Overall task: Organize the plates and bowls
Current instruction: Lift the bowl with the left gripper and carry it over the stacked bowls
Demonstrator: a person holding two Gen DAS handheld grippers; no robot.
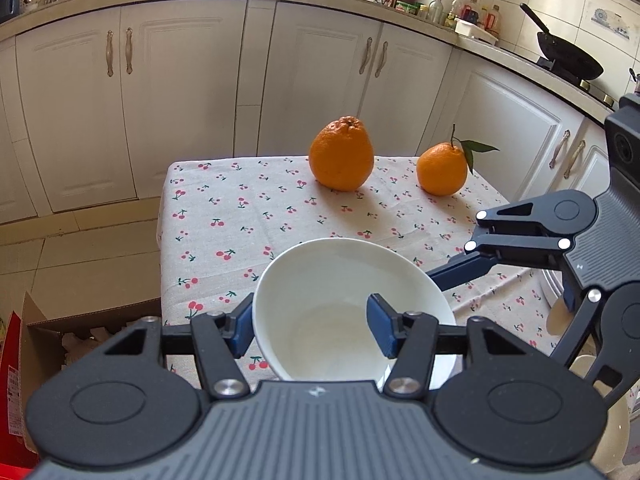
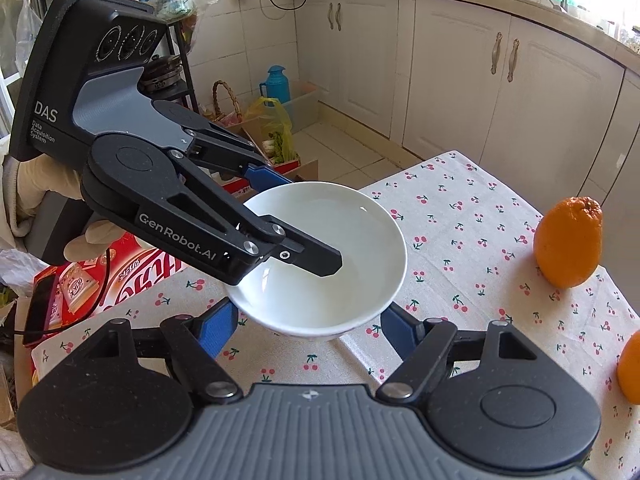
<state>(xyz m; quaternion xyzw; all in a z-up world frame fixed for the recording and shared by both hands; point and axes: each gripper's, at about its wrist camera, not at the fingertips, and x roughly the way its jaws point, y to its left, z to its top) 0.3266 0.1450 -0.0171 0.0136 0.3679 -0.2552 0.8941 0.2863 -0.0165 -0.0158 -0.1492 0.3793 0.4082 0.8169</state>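
A white bowl (image 1: 340, 280) (image 2: 340, 248) is over the cherry-print tablecloth (image 1: 240, 216) (image 2: 472, 232). My left gripper (image 1: 312, 330) straddles the bowl's near-left rim, one finger outside, one finger inside; it shows in the right wrist view (image 2: 296, 220) clamped on that rim, and the bowl looks lifted off the cloth. My right gripper (image 2: 306, 330) is open, its blue pads either side of the bowl's near edge, below it and not touching. It shows at the right in the left wrist view (image 1: 472, 256). Pale plate edges (image 1: 600, 380) show at the far right.
Two oranges (image 1: 342, 154) (image 1: 442, 168) stand at the table's far side; they also show in the right wrist view (image 2: 568, 242) (image 2: 630, 368). A cardboard box (image 1: 60, 332) and red packaging (image 2: 120, 280) sit on the floor left of the table. White cabinets (image 1: 180, 80) lie beyond.
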